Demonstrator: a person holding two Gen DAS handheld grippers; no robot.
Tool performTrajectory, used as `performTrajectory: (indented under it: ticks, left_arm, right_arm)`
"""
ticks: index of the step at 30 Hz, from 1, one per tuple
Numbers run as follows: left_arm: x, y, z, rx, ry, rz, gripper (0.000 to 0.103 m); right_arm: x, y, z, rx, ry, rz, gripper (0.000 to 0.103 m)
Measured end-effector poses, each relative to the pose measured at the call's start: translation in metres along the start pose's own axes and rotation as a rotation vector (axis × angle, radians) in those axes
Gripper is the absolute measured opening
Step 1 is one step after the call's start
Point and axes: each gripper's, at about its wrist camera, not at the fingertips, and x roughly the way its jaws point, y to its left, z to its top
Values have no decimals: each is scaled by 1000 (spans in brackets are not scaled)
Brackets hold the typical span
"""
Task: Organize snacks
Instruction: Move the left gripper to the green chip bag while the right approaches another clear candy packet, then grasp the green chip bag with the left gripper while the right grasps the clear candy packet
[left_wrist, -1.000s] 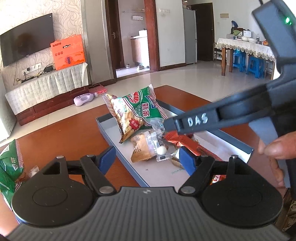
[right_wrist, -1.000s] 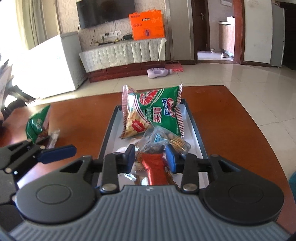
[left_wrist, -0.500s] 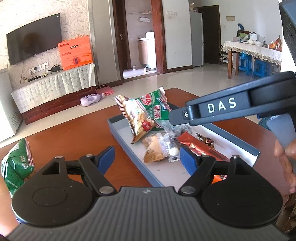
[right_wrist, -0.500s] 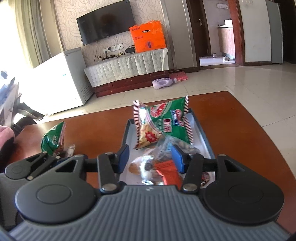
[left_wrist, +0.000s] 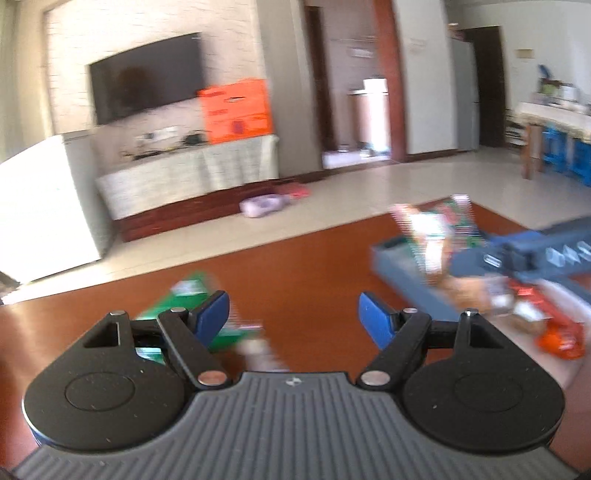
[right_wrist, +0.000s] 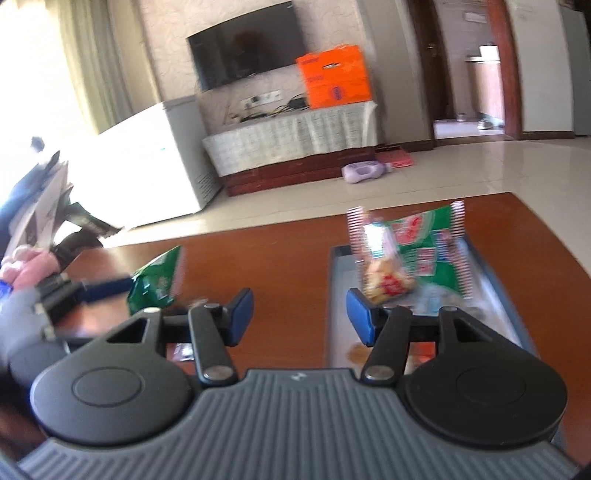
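Observation:
A grey tray (right_wrist: 338, 295) on the brown table holds a large green snack bag (right_wrist: 417, 251), small clear packets and an orange-red packet (left_wrist: 554, 332). The tray also shows blurred in the left wrist view (left_wrist: 402, 280). A second green snack bag (right_wrist: 157, 280) lies on the table left of the tray; it also shows in the left wrist view (left_wrist: 184, 306), just beyond my left gripper (left_wrist: 293, 317), which is open and empty. My right gripper (right_wrist: 299, 314) is open and empty, above the table at the tray's left edge. A small pale packet (left_wrist: 258, 349) lies by the green bag.
The brown table (right_wrist: 277, 258) ends at a curved far edge, with tiled floor beyond. A TV stand (right_wrist: 295, 136) with an orange box (right_wrist: 334, 75), a white freezer (right_wrist: 147, 162) and a purple bottle (right_wrist: 364, 171) on the floor stand far off.
Both grippers swung left, away from the tray's middle. The right gripper opened wider and no longer straddles the red packet. The left gripper now faces the loose green bag. Both views are motion-blurred.

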Motion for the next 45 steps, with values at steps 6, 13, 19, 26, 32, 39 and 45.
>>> performTrajectory:
  ticks: [6,13,19,26,32,39,45]
  left_arm:
    - [16,75,-26,41,74,49,92]
    - [43,111,-50,175,53,30,97]
    - [72,109,-53,338,30,-21,101]
    - [102,114,-65,446,71,-66,101]
    - [109,124,-72,402,84,-98,84]
    - [102,123,-73,347,96,-113,70]
    - [96,120,-70,274,137,-120,68]
  right_arm:
    - [37,50,-11,-122,85,52,58]
    - [78,94,-24,-226,172,74,58]
    - [110,113,-28,-271,198,73,58]
    - [144,119,-26,-295,215,53,58]
    - [161,119,-21,-293,215,40,60]
    - [159,117,-16,-320,252,86,25]
    - [144,112,-17,-306,287,87,22]
